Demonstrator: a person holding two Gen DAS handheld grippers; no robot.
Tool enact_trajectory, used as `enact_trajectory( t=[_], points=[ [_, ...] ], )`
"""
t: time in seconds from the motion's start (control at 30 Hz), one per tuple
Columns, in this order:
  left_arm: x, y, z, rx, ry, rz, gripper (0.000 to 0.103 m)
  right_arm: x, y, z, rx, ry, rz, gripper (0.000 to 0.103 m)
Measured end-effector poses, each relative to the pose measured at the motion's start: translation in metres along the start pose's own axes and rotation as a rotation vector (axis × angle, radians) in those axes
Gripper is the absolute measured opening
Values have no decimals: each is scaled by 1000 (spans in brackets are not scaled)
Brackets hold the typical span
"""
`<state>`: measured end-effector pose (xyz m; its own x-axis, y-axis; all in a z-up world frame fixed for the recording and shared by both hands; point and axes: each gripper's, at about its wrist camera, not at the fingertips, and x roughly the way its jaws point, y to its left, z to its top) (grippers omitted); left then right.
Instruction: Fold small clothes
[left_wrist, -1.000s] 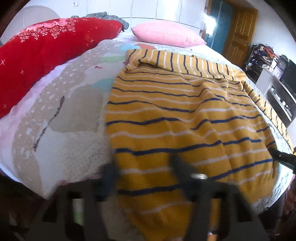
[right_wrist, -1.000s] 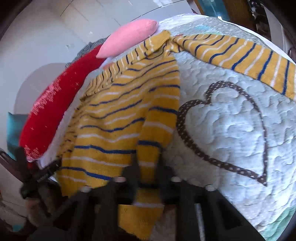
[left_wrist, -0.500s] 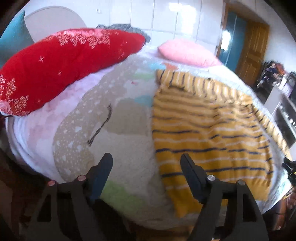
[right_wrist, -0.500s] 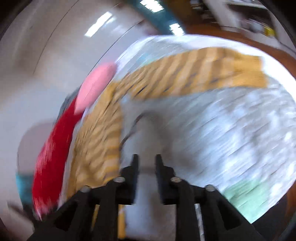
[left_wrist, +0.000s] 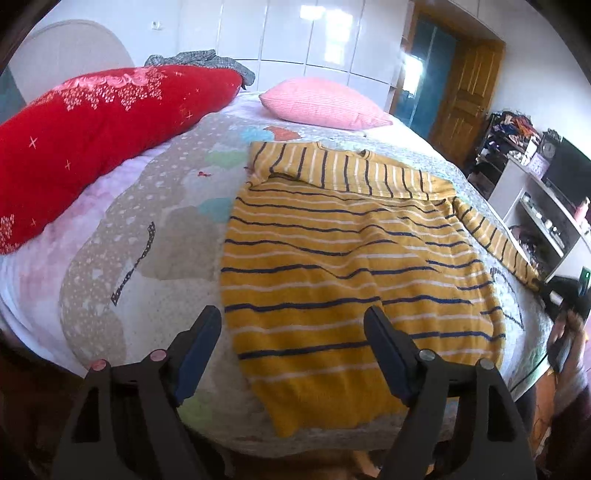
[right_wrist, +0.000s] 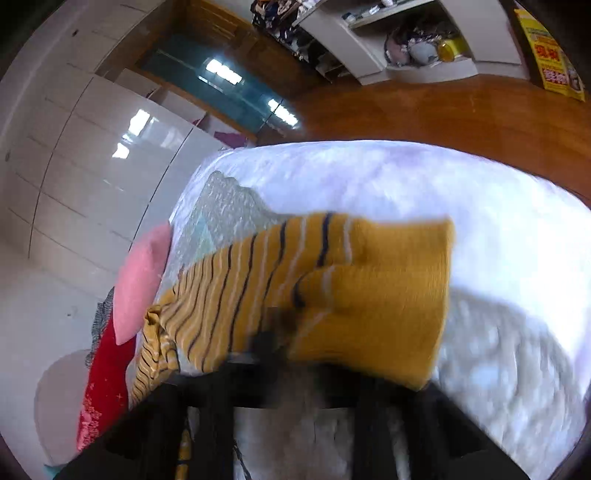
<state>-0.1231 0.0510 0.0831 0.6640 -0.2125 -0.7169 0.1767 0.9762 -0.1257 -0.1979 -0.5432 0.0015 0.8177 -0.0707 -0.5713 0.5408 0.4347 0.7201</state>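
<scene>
Right hand-held gripper (right_wrist: 273, 332) now grasping sweater sleeve (right_wrist: 369, 295), left hand-held gripper (left_wrist: 293, 325) released above sweater (left_wrist: 351, 266)

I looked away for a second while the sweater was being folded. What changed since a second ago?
The left gripper let go of the striped sweater, pulled back and now hovers open. The right gripper swung to the cuff of the outstretched sleeve; its grip is hidden. Sweater body and pillows unmoved.

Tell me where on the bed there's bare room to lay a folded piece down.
Bare quilt lies between the red cushion and the striped sweater's left edge. A smaller strip lies between the sweater's collar and the pink pillow. The right side is crowded by the outstretched sleeve near the right claw.
</scene>
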Motion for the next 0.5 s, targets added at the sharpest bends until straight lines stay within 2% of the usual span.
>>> enact_trajectory(
  t=[0.1, 0.23, 0.37, 0.5],
  points=[
    [-1, 2, 1, 6, -3, 2, 79, -17, 5, 29, -31, -73, -28, 6],
    [1, 5, 0, -7, 1, -10, 79, -43, 30, 73, -104, -187, -86, 6],
    [3, 2, -2, -5, 7, -18, 79, -47, 74, 92, -243, -210, -130, 6],
    [5, 0, -3, 18, 12, -13, 80, -37, 124, 86, -386, -200, -137, 6]
  ],
)
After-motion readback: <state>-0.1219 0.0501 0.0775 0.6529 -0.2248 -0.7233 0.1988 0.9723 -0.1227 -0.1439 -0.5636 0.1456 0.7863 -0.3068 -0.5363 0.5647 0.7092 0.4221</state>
